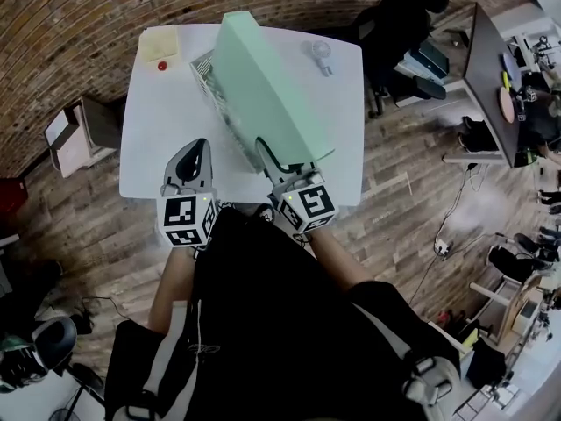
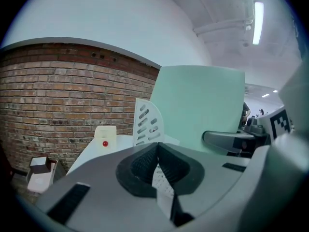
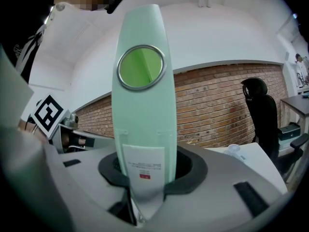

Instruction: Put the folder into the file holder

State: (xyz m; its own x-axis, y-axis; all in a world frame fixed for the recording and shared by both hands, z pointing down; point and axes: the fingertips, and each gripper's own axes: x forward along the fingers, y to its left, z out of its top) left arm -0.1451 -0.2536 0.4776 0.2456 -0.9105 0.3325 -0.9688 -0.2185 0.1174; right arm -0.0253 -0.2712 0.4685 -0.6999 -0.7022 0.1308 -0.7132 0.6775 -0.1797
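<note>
A mint-green folder (image 1: 263, 86) hangs tilted over the white table (image 1: 149, 147), its lower edge above the white perforated file holder (image 1: 209, 75). My right gripper (image 1: 279, 160) is shut on the folder's near end. In the right gripper view the folder's spine (image 3: 142, 105), with its metal finger ring and label, stands upright between the pads of my right gripper (image 3: 145, 178). My left gripper (image 1: 195, 152) hovers at the table's front edge, left of the folder, shut on nothing. In the left gripper view my left gripper (image 2: 157, 153) faces the file holder (image 2: 147, 122) and the folder (image 2: 200, 105).
A pale yellow pad (image 1: 159, 42) with a small red object (image 1: 162, 65) lies at the table's far left corner. A clear plastic item (image 1: 320, 55) sits at the far right. A black office chair (image 1: 403, 16) stands behind the table, and a brick wall runs beyond it.
</note>
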